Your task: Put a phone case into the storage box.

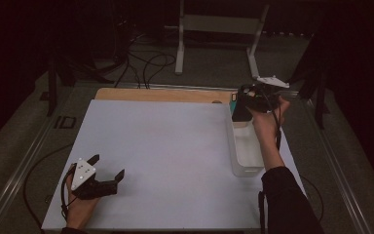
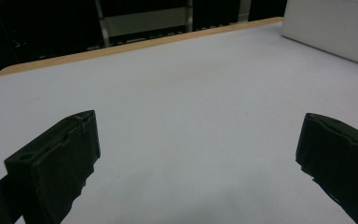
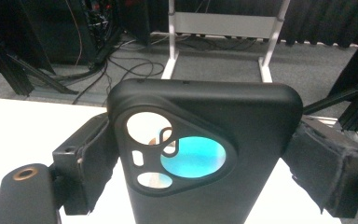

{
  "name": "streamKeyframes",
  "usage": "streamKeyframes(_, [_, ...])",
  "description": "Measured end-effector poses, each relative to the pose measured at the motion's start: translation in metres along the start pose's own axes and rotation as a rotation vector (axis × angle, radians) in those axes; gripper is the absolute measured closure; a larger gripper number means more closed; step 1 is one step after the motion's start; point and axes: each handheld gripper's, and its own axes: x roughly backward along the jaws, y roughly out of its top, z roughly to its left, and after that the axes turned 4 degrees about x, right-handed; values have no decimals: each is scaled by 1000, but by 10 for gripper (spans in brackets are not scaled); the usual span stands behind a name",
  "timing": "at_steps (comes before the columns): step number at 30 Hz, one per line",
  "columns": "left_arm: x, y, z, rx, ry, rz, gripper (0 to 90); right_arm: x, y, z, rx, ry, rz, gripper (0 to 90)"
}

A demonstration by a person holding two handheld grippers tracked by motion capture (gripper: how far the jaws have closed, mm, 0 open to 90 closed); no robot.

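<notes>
The right gripper (image 1: 247,103) is clamped on a black phone case (image 3: 205,154), one jaw against each long side, and holds it upright in the air over the far end of the clear bin (image 1: 247,151) that stands along the table's (image 1: 165,146) right edge. The left gripper (image 1: 108,171) rests near the table's near left corner, its jaws spread wide with nothing between them.
</notes>
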Motion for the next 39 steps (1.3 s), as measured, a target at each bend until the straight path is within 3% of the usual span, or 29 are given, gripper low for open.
streamKeyframes(39, [0,0,0,-1,3,-5,0,-28,-21,4,-10,-22,71,139])
